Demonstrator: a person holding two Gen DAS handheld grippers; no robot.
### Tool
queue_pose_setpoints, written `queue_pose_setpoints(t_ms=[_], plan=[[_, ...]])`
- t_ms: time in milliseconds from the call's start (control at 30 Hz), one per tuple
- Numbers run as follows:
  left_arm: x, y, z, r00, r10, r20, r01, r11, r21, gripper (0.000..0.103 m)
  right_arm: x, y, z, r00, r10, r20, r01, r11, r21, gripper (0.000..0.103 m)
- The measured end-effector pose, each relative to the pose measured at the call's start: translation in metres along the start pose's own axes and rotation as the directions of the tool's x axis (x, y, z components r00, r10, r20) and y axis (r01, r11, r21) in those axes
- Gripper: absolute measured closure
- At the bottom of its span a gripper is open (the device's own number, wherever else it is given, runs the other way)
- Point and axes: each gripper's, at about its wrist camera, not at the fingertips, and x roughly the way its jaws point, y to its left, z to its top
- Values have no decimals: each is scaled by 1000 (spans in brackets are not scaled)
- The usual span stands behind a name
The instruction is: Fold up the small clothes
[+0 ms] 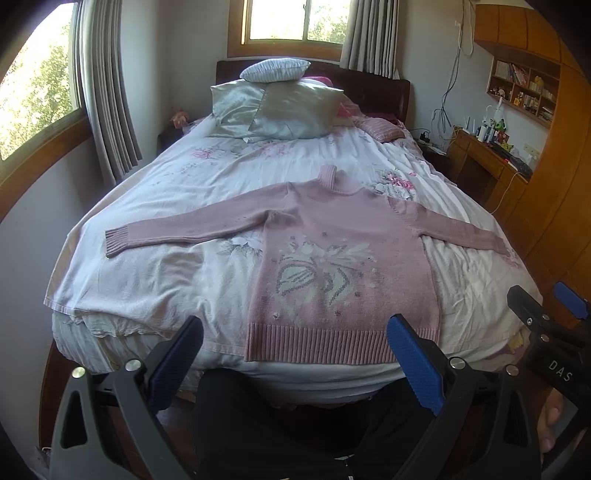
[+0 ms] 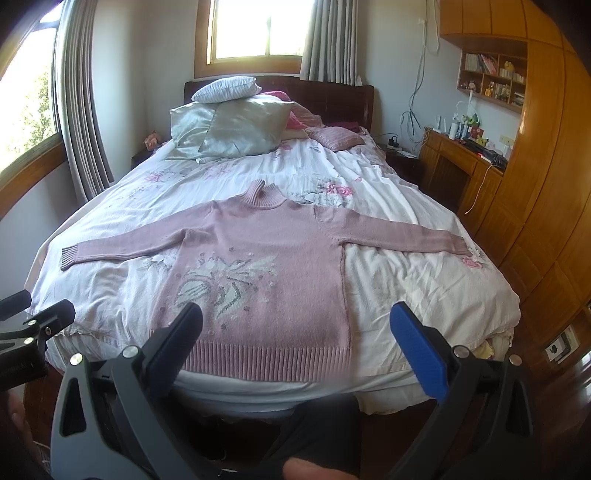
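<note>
- A pink knitted turtleneck sweater with a white floral motif lies flat, sleeves spread, mid-frame on the white floral bedspread.
- The left gripper hovers at lower centre, fingers apart, empty.
- The right gripper likewise gapes, holding nothing.
- Silvery satin pillows sit top centre.

A home bedroom: bed with pillows, curtained windows, wooden desk and bookshelf.

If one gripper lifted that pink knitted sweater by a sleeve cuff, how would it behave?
The pink knitted sweater would likely sag limply, since it lies flat following the bedspread. Its thick ribbed knit suggests some weight. The outstretched sleeves would probably trail behind.
</note>
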Motion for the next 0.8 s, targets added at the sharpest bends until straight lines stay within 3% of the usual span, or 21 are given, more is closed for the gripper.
queue_pose_setpoints(t_ms=[800], plan=[[0,0,2,1000,11,3,-11,1000,2,4,1,-1,-1,1000,3,-2,-3,1000,3,2]])
